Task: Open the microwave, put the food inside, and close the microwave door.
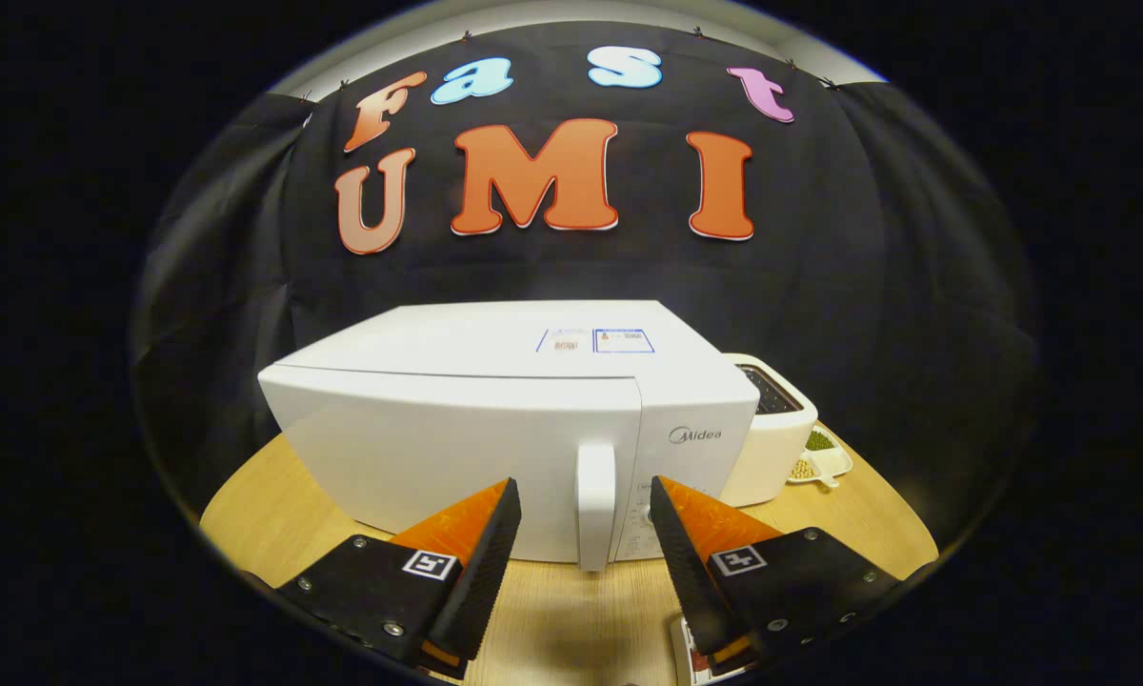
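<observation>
Now hand-held gripper [585,495] spread wide, empty, lined up on microwave [495,419] door handle [596,505]; rigid vertical bar, probably smooth, best pinched mid-height.

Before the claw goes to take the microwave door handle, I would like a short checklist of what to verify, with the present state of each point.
1. Microwave door is shut and ready to be pulled: ok, it sits flush with the front.
2. Door handle lies in line with the claw: ok, it stands in the gap between the two fingers, just ahead of them.
3. Claw is open wide enough for the handle: ok, there is free space on both sides.
4. Fingers already press on the handle: not ok, neither touches it.
5. Room for the door to swing over the table: cannot tell.
6. Toaster and small dish stand clear, beside the microwave: ok.
</observation>
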